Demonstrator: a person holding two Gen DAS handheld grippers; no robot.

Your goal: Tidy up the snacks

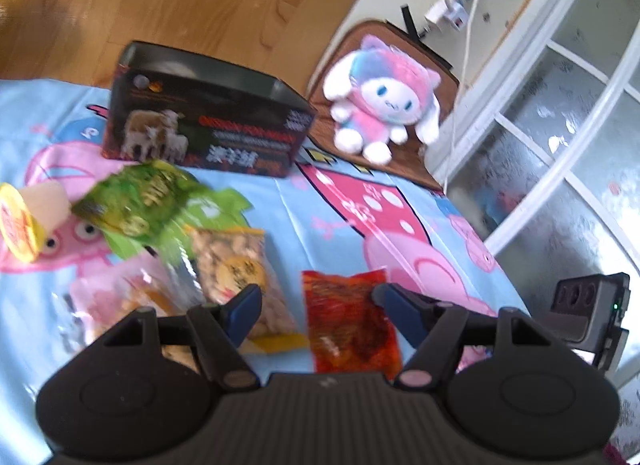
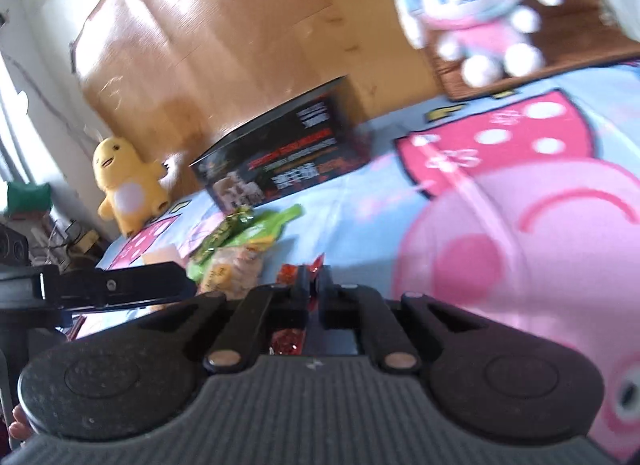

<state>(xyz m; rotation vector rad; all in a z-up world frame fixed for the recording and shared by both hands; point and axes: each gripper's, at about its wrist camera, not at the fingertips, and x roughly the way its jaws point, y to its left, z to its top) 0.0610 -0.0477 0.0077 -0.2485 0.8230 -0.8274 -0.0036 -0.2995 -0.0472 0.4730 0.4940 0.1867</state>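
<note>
Snack packets lie scattered on a cartoon-print blue sheet (image 1: pixel 312 201) in front of an open dark box (image 1: pixel 208 121).

From the left of the left wrist view: a small cup with a yellow lid (image 1: pixel 24 221) lies on its side, a green packet (image 1: pixel 140 201) sits just in front of the box, a pale pink packet (image 1: pixel 120 305) lies nearest the camera, and a clear bag of nuts (image 1: pixel 236 265) lies beside it. The left gripper (image 1: pixel 316 297) hangs over the sheet with its blue fingers spread, one over the nut bag, the other over the red packet (image 1: pixel 352 325). A pink and white plush toy (image 1: pixel 380 101) sits on a brown mat (image 1: pixel 340 65) at the right. The right gripper (image 2: pixel 314 285) is pressed together, with the red packet's edge at its tips; whether it pinches it is unclear.
</note>
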